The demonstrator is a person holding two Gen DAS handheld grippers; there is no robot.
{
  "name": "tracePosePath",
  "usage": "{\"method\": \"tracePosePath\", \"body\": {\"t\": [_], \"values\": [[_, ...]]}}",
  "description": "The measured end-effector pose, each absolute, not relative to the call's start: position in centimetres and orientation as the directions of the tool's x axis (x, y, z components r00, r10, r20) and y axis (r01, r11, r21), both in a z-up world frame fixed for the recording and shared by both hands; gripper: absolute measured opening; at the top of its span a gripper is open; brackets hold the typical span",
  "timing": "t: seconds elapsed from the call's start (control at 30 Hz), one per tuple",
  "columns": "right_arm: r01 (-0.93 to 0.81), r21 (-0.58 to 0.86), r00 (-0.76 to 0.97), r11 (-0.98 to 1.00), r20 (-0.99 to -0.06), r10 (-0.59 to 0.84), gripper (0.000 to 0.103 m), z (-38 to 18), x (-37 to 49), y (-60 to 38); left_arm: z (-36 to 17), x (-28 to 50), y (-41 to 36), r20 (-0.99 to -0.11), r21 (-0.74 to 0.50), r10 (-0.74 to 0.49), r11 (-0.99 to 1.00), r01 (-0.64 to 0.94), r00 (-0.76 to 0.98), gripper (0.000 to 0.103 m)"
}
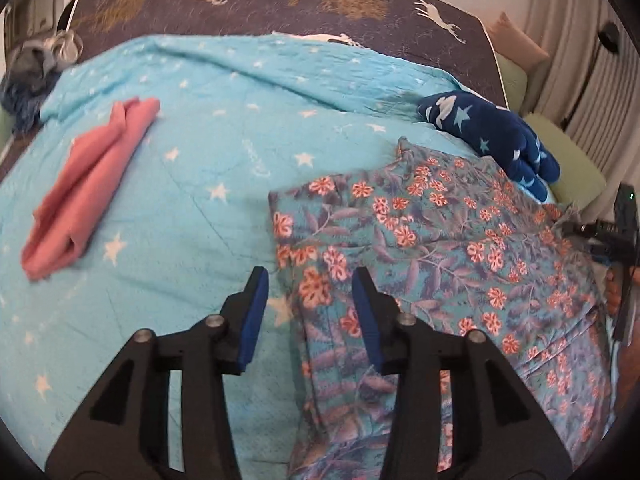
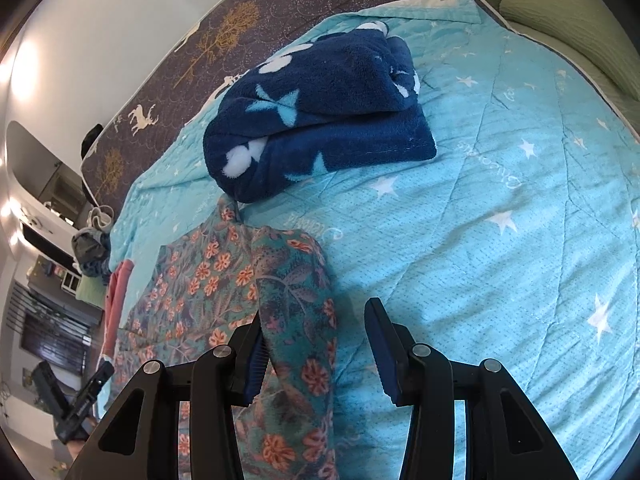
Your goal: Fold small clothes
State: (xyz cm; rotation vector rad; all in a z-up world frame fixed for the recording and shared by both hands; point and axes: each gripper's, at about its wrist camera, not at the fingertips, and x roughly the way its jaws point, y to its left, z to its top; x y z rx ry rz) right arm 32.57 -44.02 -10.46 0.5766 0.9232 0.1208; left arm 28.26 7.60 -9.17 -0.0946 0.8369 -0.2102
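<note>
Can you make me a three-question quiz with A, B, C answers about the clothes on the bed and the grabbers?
1. Where does the folded pink garment lie?
A. on the light blue star-print quilt
B. on the green pillow
C. under the floral garment

2. What colour is the fluffy garment with white shapes?
A. red
B. navy blue
C. yellow

3. How is the left gripper?
A. shut on the pink garment
B. open
C. shut on the quilt

Answers:
1 A, quilt shows all around it.
2 B, deep blue pile.
3 B, its fingers stand apart above the teal floral-print garment.
</note>
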Motion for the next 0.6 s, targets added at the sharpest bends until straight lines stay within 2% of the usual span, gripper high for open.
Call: {"method": "tracePosePath", "body": {"t": [0.07,0.1,0.13,0.17,0.3,0.4,0.43,0.6], "values": [[0.124,0.509,0.603,0.852,-0.720,0.343,0.043,-10.4,32.9,-43.7,-9.1,28.7,7.4,-0.728,-0.152,-0.201,0.980,0.131,0.656,0.051],[0.104,0.505,0.607,0.857,-0.715,0.348,0.032,-10.3,33.1,-43.4,-9.0,28.9,7.4,-0.727,-0.149,-0.194,0.981,0.125,0.658,0.052],[0.084,0.488,0.608,0.869,-0.716,0.343,0.004,-10.0,33.1,-43.0,-8.9,29.1,7.5,-0.725,-0.147,-0.187,0.982,0.116,0.663,0.053],[0.083,0.461,0.620,0.884,-0.718,0.316,0.003,-9.6,33.0,-42.8,-8.7,29.3,7.7,-0.722,-0.149,-0.182,0.983,0.106,0.668,0.053],[0.132,0.302,0.698,0.944,-0.705,0.128,0.003,-7.7,32.4,-43.7,-9.1,29.6,7.8,-0.724,-0.147,-0.168,0.985,0.088,0.669,0.053],[0.136,0.348,0.595,0.927,-0.777,0.205,0.007,-10.5,34.4,-45.6,-10.2,29.8,7.6,-0.747,-0.147,-0.165,0.986,0.083,0.644,0.053],[0.155,0.354,0.568,0.922,-0.796,0.210,0.015,-11.4,34.3,-45.8,-10.3,29.8,7.6,-0.752,-0.146,-0.164,0.986,0.080,0.638,0.053],[0.186,0.444,0.621,0.877,-0.745,0.245,0.034,-10.0,30.6,-47.3,-10.0,29.1,8.4,-0.754,-0.171,-0.168,0.984,0.057,0.635,0.053]]}}
